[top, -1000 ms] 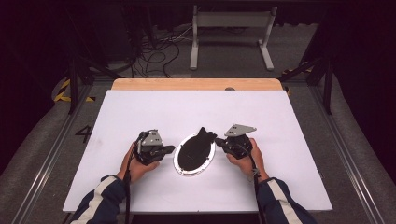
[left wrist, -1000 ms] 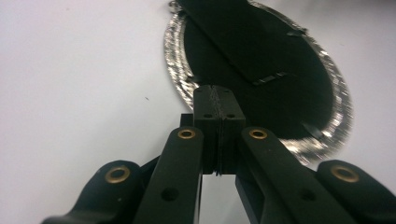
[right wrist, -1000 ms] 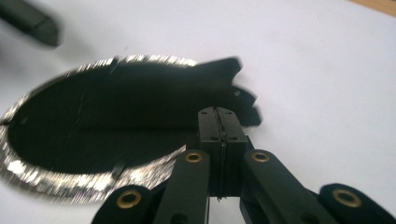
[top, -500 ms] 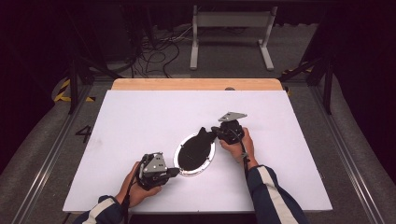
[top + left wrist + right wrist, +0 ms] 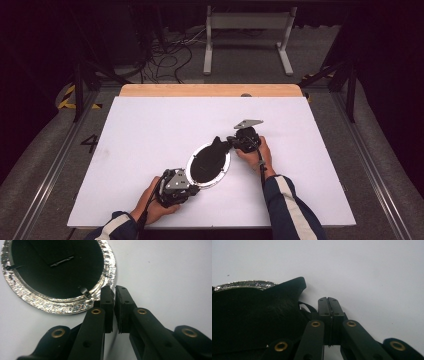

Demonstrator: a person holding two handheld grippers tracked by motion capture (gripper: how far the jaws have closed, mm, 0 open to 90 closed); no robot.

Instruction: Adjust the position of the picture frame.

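Centre of the white table (image 5: 150,125), a shade toward the near side: the round foil pan (image 5: 228,165), lying flat with a black cloth (image 5: 207,162) covering its whole inside. One pointed corner of that cloth spills over the far-right rim, towards the right gripper (image 5: 231,142).

That gripper is right at the spilled corner, jaws clenched flat against each other. In the right gripper view a thin black loop of the cloth runs up to the side of the jaws; I cannot tell whether any of it is pinched between them. By the look of it the gripper is there to pin or tug that corner, so that the cloth comes up while the pan stays down.

Over to the near-left end of the pan. The left gripper (image 5: 196,189) sits low, its tips just beside the crinkled foil rim. Its jaws have just been easing apart and now stand a narrow slit open, with nothing between them. The rim lies just to the left of the tips in the left gripper view, not in the gap. My read: this one is lining up to nip the rim and steady the pan against a pull from the other end.

Both hands rest low on the table, one at each end of the pan, on a diagonal.
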